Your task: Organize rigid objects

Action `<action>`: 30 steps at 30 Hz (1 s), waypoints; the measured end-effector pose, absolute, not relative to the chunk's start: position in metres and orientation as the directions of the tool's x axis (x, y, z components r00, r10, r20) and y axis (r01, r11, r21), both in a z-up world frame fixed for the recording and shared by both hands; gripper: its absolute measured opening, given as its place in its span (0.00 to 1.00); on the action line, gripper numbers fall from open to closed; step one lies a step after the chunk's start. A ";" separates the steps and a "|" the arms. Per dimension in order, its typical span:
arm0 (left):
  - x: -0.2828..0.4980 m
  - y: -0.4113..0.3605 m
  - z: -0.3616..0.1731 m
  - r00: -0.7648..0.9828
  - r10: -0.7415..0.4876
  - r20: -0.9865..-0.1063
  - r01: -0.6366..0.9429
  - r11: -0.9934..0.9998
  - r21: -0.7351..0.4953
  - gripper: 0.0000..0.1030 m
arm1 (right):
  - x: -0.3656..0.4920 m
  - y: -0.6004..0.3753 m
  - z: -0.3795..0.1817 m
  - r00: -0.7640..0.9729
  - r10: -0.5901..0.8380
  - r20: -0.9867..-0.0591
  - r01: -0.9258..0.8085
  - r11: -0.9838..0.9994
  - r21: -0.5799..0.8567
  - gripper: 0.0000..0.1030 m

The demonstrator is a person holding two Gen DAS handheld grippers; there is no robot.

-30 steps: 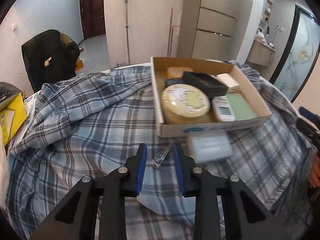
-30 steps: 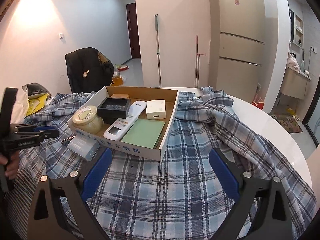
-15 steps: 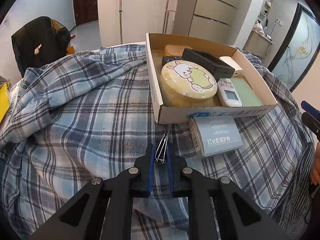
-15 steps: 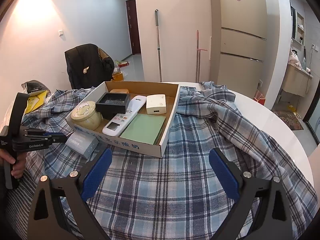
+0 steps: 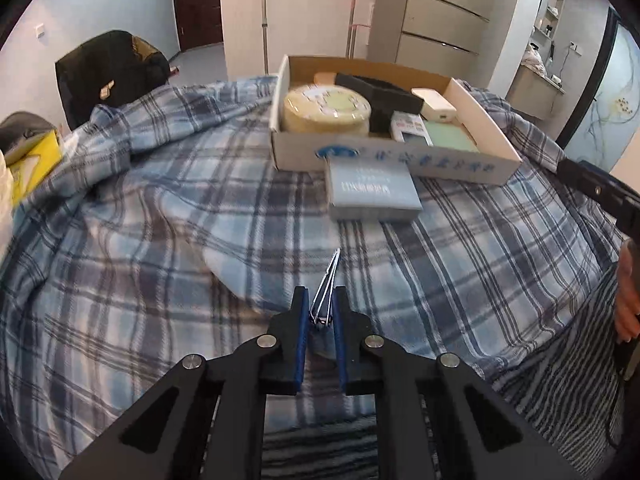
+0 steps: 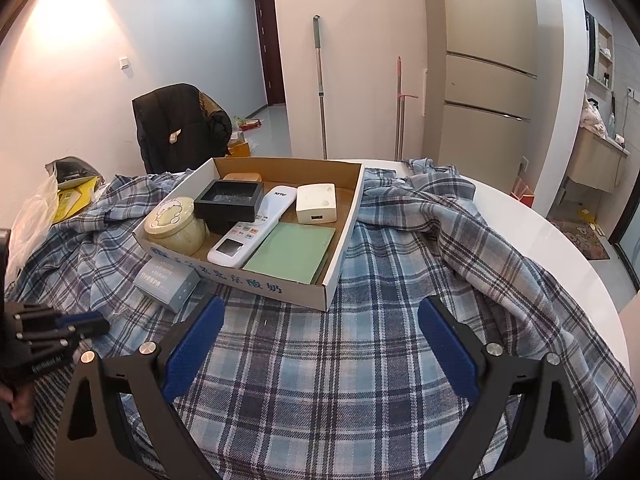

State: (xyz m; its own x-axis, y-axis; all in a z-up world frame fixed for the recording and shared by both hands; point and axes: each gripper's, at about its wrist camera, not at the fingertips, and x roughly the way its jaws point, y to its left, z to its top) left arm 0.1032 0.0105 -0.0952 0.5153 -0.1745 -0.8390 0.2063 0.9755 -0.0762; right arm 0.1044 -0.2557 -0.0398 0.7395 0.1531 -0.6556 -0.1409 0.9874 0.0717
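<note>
My left gripper [image 5: 321,312] is shut on a small metal nail clipper [image 5: 326,292] and holds it above the plaid cloth, short of the cardboard box [image 5: 400,162]. The box holds a round yellow tin [image 5: 326,110], a black tray [image 6: 229,200], a white remote [image 6: 248,234], a white adapter [image 6: 316,203] and a green notebook [image 6: 290,252]. A grey-blue packet [image 5: 372,190] lies on the cloth against the box's front wall. My right gripper [image 6: 320,344] is open and empty, near the box's front corner. The left gripper also shows in the right wrist view [image 6: 86,326].
A blue plaid shirt [image 6: 360,360] covers the round white table [image 6: 560,248]. A chair with a black jacket [image 6: 180,128] stands behind the table. A yellow bag [image 5: 28,160] lies at the far left. Mops lean on the wall behind.
My left gripper closed on the nail clipper, lifted it off the cloth and drew back from the box. My right gripper stayed open and almost still.
</note>
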 end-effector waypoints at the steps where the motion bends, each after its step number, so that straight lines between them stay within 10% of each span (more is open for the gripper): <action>1: 0.103 0.010 -0.097 0.512 -0.166 -0.843 0.200 0.977 -0.071 0.13 | 0.104 -0.255 -0.040 0.741 0.152 -0.654 -0.141 0.987 0.070 0.94; 3: 0.103 0.010 -0.098 0.506 -0.187 -0.842 0.208 0.974 -0.092 0.21 | 0.103 -0.256 -0.039 0.744 0.153 -0.650 -0.143 0.987 0.069 0.94; 5: 0.100 0.017 -0.094 0.519 -0.251 -0.817 0.206 0.965 -0.166 0.58 | 0.102 -0.255 -0.039 0.744 0.156 -0.649 -0.145 0.987 0.071 0.94; 7: 0.096 0.029 -0.088 0.565 -0.276 -0.777 0.176 0.961 -0.213 0.65 | 0.102 -0.255 -0.039 0.744 0.159 -0.649 -0.148 0.986 0.072 0.94; 9: 0.095 0.042 -0.085 0.589 -0.304 -0.749 0.143 0.951 -0.273 0.65 | 0.102 -0.256 -0.039 0.744 0.161 -0.648 -0.149 0.986 0.073 0.94; 14: 0.103 0.054 -0.100 0.545 -0.308 -0.780 0.068 0.943 -0.325 0.21 | 0.103 -0.254 -0.041 0.735 0.168 -0.657 -0.156 0.985 0.077 0.94; 30: 0.079 0.043 -0.078 0.665 -0.269 -0.696 0.142 0.961 -0.236 0.19 | 0.104 -0.254 -0.044 0.722 0.174 -0.669 -0.161 0.983 0.083 0.94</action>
